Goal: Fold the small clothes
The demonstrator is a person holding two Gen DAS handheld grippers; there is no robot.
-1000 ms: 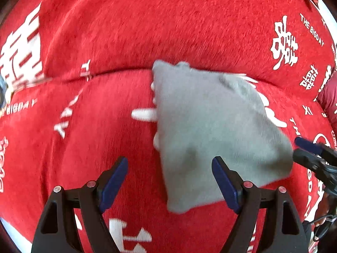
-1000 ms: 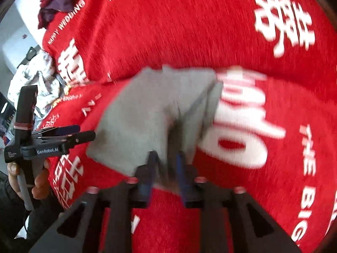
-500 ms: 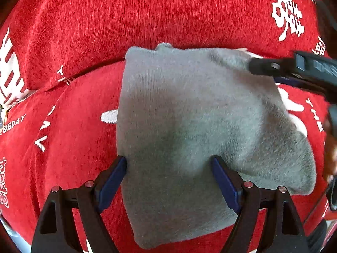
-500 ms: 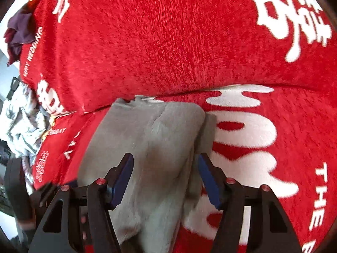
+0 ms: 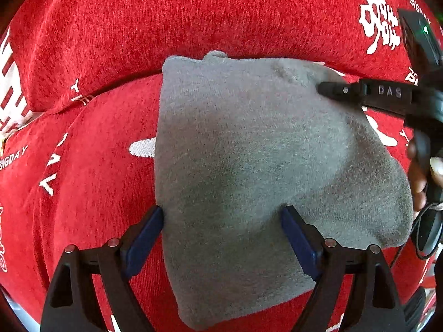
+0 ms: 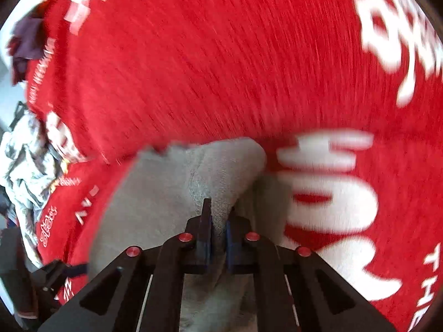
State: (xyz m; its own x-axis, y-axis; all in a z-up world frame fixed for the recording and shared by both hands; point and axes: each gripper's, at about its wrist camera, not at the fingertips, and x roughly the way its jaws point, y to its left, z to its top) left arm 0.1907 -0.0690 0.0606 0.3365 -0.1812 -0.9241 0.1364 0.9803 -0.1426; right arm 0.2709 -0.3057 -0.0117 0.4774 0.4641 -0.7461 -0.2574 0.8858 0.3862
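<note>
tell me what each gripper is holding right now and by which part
The right gripper has just closed, pinching a raised fold near the far edge of the grey cloth. The left gripper is open astride it, holding nothing.

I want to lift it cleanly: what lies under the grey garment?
The grey fleece garment lies on the red printed sofa cover, hiding part of its white lettering. Anything else beneath is covered.

right hand-held gripper (image 6: 217, 221) just clamped grey garment (image 6: 171, 188)
</note>
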